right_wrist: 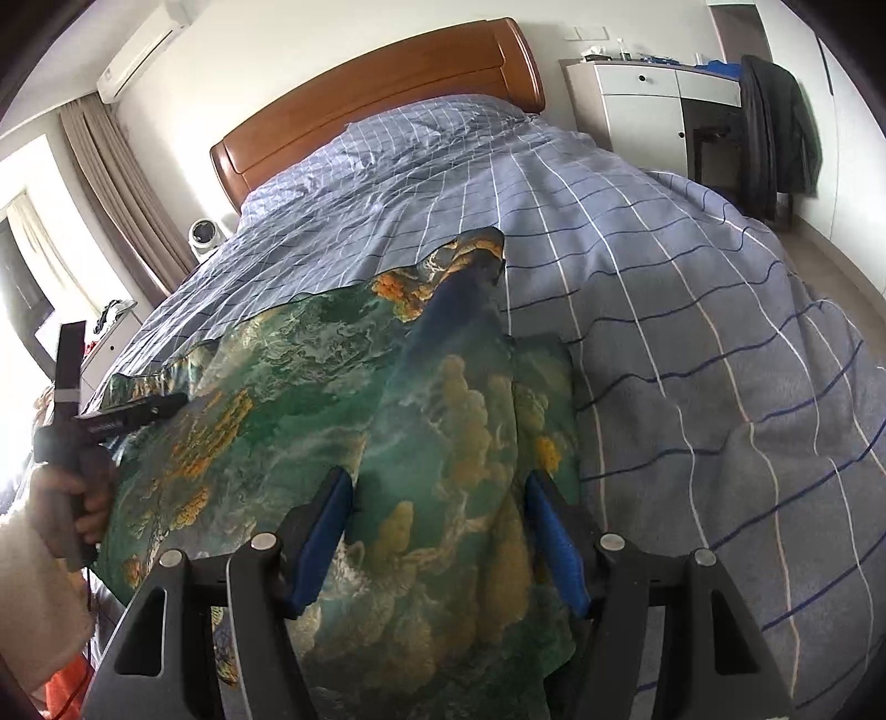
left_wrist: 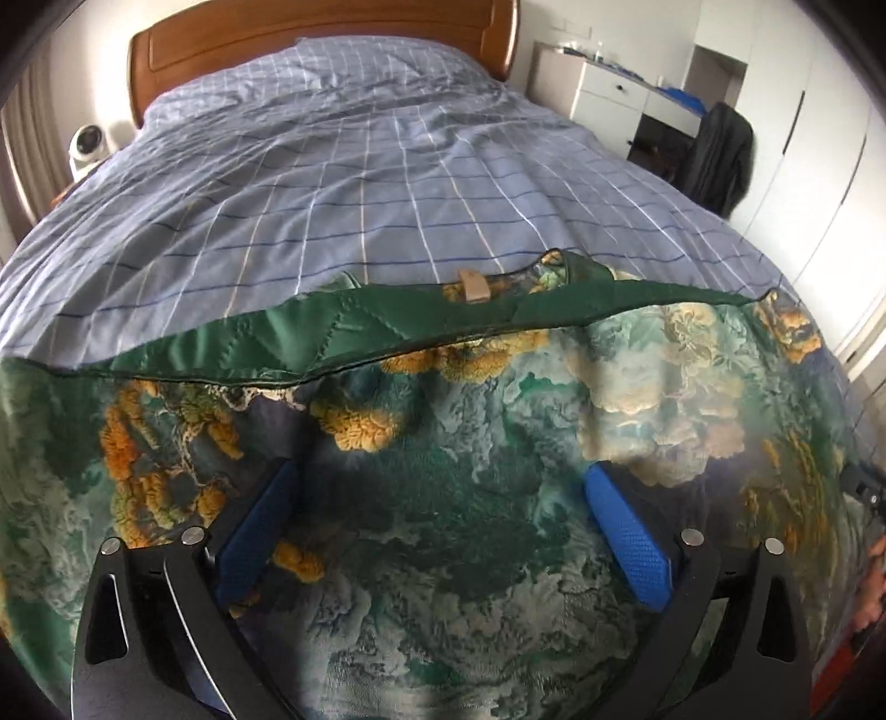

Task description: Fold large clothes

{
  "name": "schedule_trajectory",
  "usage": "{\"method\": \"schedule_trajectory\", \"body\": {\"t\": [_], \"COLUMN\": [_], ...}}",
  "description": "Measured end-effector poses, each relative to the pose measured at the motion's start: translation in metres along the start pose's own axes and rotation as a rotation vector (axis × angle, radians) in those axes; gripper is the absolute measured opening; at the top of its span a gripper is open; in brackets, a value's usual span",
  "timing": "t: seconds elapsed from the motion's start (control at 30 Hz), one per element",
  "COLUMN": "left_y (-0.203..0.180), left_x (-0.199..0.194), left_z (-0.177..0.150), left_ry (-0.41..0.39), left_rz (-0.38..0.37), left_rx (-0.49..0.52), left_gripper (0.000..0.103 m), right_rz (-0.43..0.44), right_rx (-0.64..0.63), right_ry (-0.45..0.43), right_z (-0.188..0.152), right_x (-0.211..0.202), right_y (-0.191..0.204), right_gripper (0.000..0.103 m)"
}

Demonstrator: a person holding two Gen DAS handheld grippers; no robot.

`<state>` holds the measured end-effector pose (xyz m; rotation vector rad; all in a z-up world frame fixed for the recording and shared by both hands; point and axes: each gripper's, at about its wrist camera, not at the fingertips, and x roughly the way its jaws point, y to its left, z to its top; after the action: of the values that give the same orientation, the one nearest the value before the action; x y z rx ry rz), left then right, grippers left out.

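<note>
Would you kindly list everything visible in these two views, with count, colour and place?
garment: one, green with orange and cream pattern, spread on the near part of the bed
lining: dark green, showing along the garment's far edge
loop: one, beige, at the garment's far edge
duvet: one, blue with a checked grid, covering the bed
headboard: one, brown wood, far end of the bed
fan: one, white, left of the bed
cabinet: one, white, right of the headboard
dark clothing: hanging beside the cabinet
curtain: brown, on the left
air conditioner: one, white, high on the wall
left tool: open, over the garment
right tool: open, over the garment
</note>
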<state>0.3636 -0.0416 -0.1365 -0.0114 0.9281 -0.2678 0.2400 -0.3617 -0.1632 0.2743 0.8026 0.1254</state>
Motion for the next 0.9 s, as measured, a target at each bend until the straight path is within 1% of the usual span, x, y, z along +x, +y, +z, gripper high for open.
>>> {"method": "schedule_trajectory", "body": {"t": [0.2,0.37,0.57,0.73,0.83,0.9], "left_y": [-0.004,-0.012,-0.022,-0.027,-0.029,-0.034], "left_x": [-0.014,-0.031,-0.056,-0.070,-0.077,-0.082], "left_z": [-0.006,-0.022,-0.057,-0.078,-0.087,-0.096], "left_ry": [0.001,0.003,-0.018,-0.035,-0.026,-0.019], "left_rz": [0.005,0.003,0.018,0.014,-0.003,0.001], "left_rx": [0.023,0.070,0.130,0.136,0.129,0.157], "left_gripper": [0.102,0.102,0.102,0.102,0.102,0.102], "right_rz": [0.002,-0.005,-0.010,-0.012,-0.016,-0.026], "right_rx": [0.017,0.021,0.025,0.038,0.037,0.036], "right_ry": [0.001,0.004,0.007,0.006,0.004,-0.003], "right_z": [-0.002,-0.001,-0.003,-0.009,-0.013,-0.016], "right_x": [0.003,-0.002,-0.012,-0.022,-0.029,-0.037], "right_y": [0.000,0.001,-0.001,-0.004,-0.005,-0.007], "right_gripper": [0.067,0.067,0.067,0.067,0.067,0.067]}}
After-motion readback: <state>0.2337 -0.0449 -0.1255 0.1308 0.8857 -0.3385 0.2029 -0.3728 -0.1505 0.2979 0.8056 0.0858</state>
